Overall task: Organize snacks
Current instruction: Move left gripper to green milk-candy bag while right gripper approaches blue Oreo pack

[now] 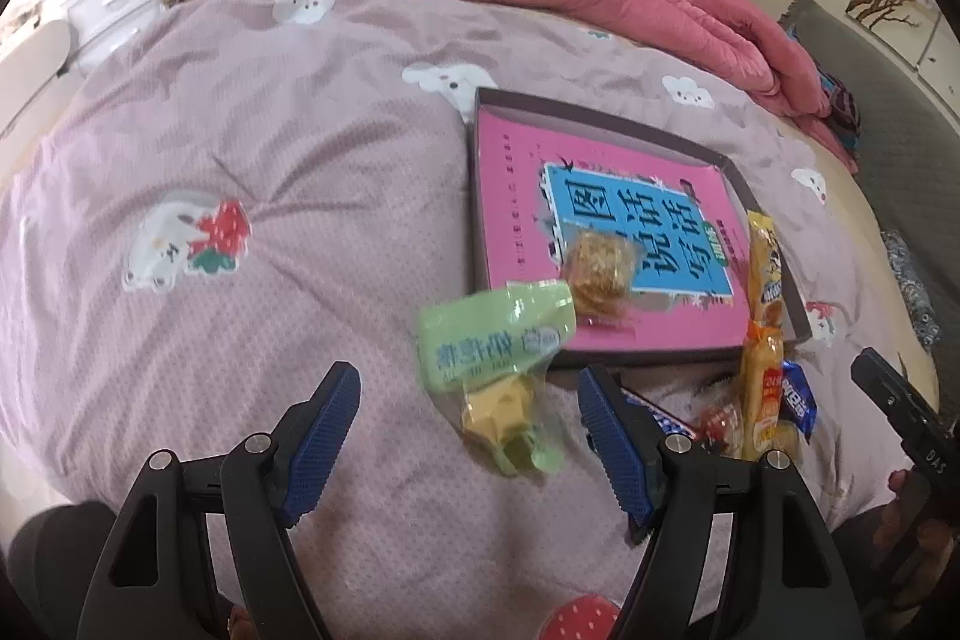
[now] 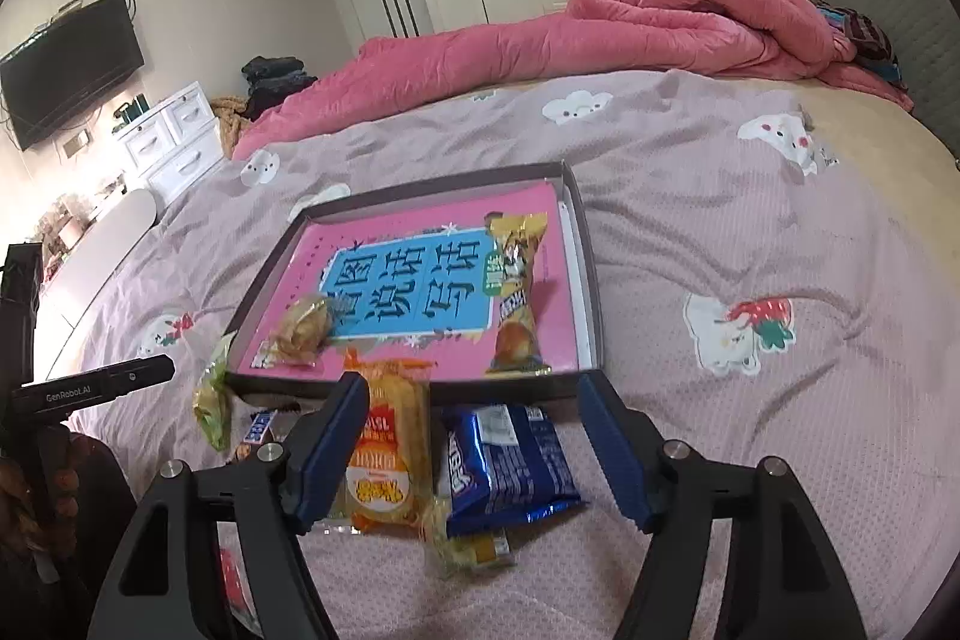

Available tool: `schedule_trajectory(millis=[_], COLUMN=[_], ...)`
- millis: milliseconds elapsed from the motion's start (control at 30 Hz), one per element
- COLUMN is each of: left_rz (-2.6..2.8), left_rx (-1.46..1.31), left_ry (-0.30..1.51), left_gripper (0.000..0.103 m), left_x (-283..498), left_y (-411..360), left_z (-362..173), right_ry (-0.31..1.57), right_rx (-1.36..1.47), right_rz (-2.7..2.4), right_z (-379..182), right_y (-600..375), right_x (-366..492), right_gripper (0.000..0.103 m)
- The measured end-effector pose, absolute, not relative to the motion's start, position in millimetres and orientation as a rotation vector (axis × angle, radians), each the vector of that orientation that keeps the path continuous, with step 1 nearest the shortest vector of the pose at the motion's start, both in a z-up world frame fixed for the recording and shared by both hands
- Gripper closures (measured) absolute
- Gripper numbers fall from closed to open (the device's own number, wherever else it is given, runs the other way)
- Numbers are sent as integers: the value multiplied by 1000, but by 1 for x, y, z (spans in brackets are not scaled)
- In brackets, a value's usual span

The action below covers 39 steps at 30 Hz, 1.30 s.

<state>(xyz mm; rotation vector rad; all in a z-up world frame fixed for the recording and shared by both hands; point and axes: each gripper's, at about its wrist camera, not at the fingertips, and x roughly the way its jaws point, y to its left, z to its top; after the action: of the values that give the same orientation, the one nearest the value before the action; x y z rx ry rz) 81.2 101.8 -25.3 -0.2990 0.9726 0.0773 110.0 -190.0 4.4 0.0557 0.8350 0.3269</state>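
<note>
Snacks near the front edge of the bed (image 2: pixel 750 232) are partly hidden: the left gripper (image 1: pixel 468 436), jaws open and holding nothing, points down at a green packet (image 1: pixel 498 340) that is blurred and touches the near-left corner of the tray (image 1: pixel 600 115), while its right finger covers most of a blue-white bar (image 1: pixel 666 418). The right gripper (image 2: pixel 474 436) also stands open and empty, tilted down over an orange packet (image 2: pixel 390 460) and a blue packet (image 2: pixel 510 466) lying just before the tray's near edge, its left finger covering the orange packet's side. Inside the tray a round cake (image 2: pixel 303 325) and a yellow packet (image 2: pixel 516 292) lie on a pink book (image 2: pixel 420 280).
</note>
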Motion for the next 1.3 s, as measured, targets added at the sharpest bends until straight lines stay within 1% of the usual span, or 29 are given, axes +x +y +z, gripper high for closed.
schedule_trajectory(millis=[467, 733, 1133, 1167, 1233, 1267, 1300], left_rz=[65, 67, 77, 78, 73, 68, 65], left_rx=[-362, -332, -301, -303, -314, -322, -328], left_ry=[1057, 1074, 1084, 1083, 1078, 1079, 1082], left_gripper=[27, 27, 27, 27, 27, 27, 26], left_x=[90, 100, 114, 115, 117, 118, 119], left_y=[93, 86, 82, 82, 83, 84, 85], left_z=[-58, -67, -79, -79, -80, -81, -81], right_ry=[932, 1028, 1101, 1101, 1099, 1100, 1099], right_rx=[67, 100, 66, 62, 56, 56, 48], right_rz=[291, 310, 326, 330, 345, 356, 360], right_z=[-18, -41, -65, -66, -66, -67, -67], right_y=[-202, -204, -195, -194, -191, -190, -188], right_x=[112, 127, 147, 148, 148, 149, 148], right_gripper=[29, 29, 29, 30, 36, 44, 44])
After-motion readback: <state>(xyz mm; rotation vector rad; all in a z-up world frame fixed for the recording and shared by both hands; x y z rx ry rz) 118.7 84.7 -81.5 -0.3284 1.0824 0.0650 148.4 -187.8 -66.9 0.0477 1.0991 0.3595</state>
